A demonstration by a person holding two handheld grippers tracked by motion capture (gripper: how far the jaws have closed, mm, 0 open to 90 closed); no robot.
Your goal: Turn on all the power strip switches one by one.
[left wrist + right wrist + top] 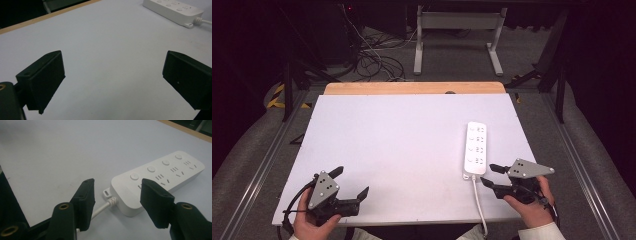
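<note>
Power strip (475, 148), white, four sockets each with a round button, lying flat on right half of white table board (387, 150), long axis running away from near edge, cord end toward person. White cord (480, 205) leaving near end of strip and trailing off near edge of board.

Nearest, at bottom left of high view: left gripper (352, 182) held in left hand (312, 220), low over bare board, well apart from strip. Jaws spread wide, nothing between them; left gripper view looking past both black jaws across empty board toward strip (172, 11) far off at upper right.

At bottom right: right gripper (492, 175) held in right hand (529, 207), pointed at near end of strip, just beside it. Jaws partly apart, empty, not touching strip. In right gripper view, cord end of strip (160, 177) and its small mounting tab sitting ahead of gap between jaws, cord (105, 206) passing close by one jaw.

Farther back: wooden table edge (414, 88) beyond board, then grey floor, tangled cables (372, 60) and white table frame (457, 40).

Likely risks: gap looks barely wider than strip, so an off-centre approach could shove strip across smooth board instead of straddling it. Closing too near cord could pinch strain relief rather than body. Smooth rounded plastic could slip or pivot if gripped at one end alone.
</note>
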